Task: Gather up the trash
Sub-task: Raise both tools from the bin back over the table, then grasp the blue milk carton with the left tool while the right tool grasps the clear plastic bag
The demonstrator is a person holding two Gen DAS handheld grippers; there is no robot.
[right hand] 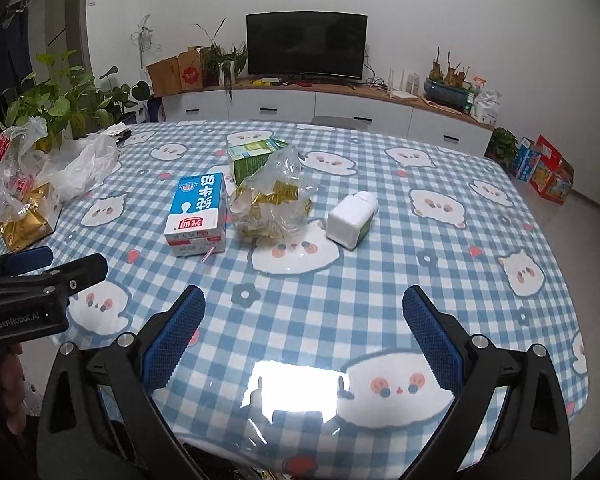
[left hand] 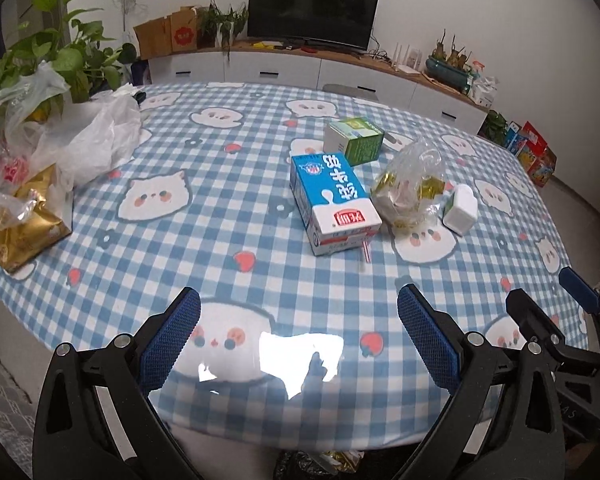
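Observation:
A blue and white milk carton (left hand: 332, 204) (right hand: 198, 214) lies on the checked tablecloth (left hand: 220, 184) (right hand: 380, 272), a straw at its near end. Behind it lies a green and white carton (left hand: 354, 140) (right hand: 252, 156). A crumpled clear bag with gold wrappers (left hand: 412, 188) (right hand: 272, 196) sits beside them, then a small white bottle (left hand: 460, 208) (right hand: 352, 216) on its side. My left gripper (left hand: 300, 320) is open and empty above the near edge. My right gripper (right hand: 304, 320) is open and empty too; it also shows in the left wrist view (left hand: 548, 300).
At the table's left edge lie plastic bags (left hand: 60, 136) (right hand: 60, 164) and a gold packet (left hand: 24, 228) (right hand: 24, 220), with a leafy plant (left hand: 56, 56) behind. A TV (left hand: 312, 12) on a long white cabinet (left hand: 300, 70) stands along the far wall.

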